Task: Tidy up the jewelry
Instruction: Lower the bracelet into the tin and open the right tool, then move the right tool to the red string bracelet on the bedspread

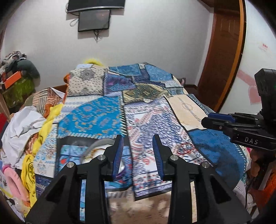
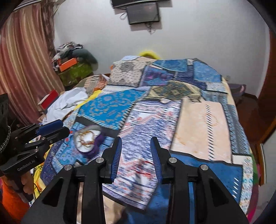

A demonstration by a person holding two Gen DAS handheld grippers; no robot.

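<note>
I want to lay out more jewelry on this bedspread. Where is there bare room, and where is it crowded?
Free: the cream patch right of the red necklace, and the far blue patches toward the wall. Crowded: the near left, where the white dish of bangles sits, with a clothes pile along the left edge.

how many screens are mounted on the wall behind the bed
2. A large dark screen sits at the top edge, mostly cut off, and a smaller dark screen hangs just below it, with cables dangling underneath. More could lie outside the frame.
</note>
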